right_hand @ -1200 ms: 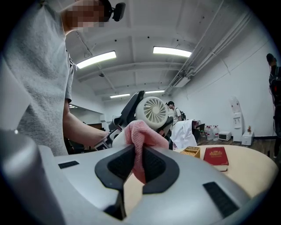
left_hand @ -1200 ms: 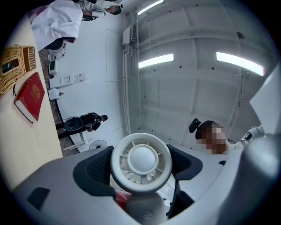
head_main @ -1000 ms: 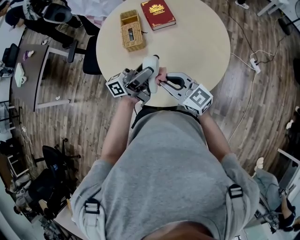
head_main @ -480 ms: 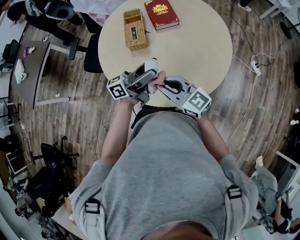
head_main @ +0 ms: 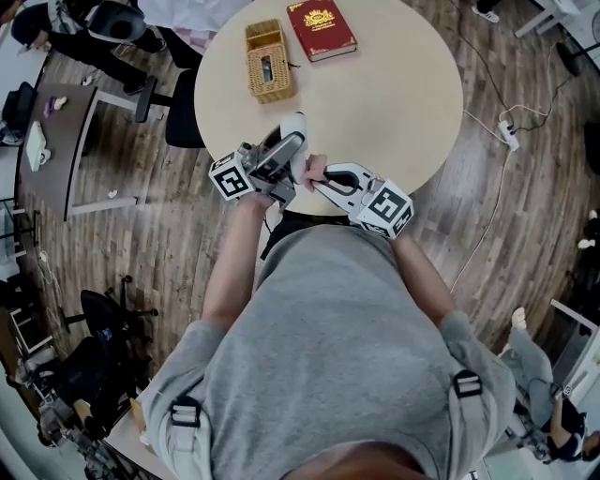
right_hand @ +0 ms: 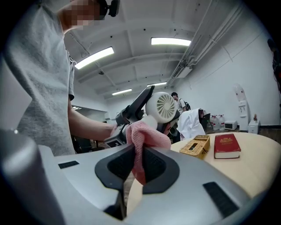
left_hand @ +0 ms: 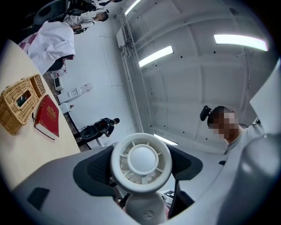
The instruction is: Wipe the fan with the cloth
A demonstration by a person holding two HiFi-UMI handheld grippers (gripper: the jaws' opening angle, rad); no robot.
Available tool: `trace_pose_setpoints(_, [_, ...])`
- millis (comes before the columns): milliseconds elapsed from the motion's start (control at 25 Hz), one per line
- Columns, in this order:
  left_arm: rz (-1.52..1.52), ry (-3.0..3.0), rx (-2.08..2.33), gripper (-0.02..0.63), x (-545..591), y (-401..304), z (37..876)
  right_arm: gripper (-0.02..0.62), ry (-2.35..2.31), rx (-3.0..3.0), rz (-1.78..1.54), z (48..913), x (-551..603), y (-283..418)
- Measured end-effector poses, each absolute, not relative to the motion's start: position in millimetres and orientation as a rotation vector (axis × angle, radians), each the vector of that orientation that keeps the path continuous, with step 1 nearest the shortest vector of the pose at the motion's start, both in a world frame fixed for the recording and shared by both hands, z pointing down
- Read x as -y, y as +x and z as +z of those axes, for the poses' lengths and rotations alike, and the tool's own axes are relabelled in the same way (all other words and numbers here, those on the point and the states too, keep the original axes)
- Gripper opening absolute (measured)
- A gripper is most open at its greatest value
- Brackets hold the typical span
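A small white hand fan (head_main: 294, 142) (left_hand: 140, 161) (right_hand: 163, 107) is held up over the table's near edge, with my left gripper (head_main: 281, 157) (left_hand: 141, 169) shut on its head; its round grille faces the left gripper view. My right gripper (head_main: 319, 172) (right_hand: 137, 165) is shut on a pink cloth (head_main: 316, 169) (right_hand: 144, 139). The cloth presses against the fan's handle just below the head in the right gripper view. The fan's lower handle is hidden behind the cloth and the grippers.
A round beige table (head_main: 394, 84) (right_hand: 259, 158) carries a wicker box (head_main: 267, 61) (left_hand: 17, 107) (right_hand: 197, 146) and a red book (head_main: 322, 28) (left_hand: 47, 116) (right_hand: 226, 146) at its far side. A cable and power strip (head_main: 509, 133) lie on the wooden floor to the right.
Both grippers with the fan and cloth have shifted slightly left and away from the body. The right gripper has swung closer in beside the fan.
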State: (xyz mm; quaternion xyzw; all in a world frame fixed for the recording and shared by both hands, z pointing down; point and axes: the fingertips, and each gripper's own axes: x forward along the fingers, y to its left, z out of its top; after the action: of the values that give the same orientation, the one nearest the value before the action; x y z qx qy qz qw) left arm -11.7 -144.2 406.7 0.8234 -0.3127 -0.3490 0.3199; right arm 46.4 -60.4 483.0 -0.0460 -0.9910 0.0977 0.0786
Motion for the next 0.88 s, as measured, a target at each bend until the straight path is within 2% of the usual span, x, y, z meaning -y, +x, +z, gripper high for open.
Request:
trace_pose_setpoints(440, [-0.612,2.314,0.908,0.378,142.9,17.7,407.3,0.044,-0.011,2.939,0.228,487.7,90.1,60.3])
trace_pose_setpoints(880, [-0.282,2.398,1.051,0.379,132.0,18.2,436.4,0.043,0.190,2.954,0.165,475.6,140.2,82.6])
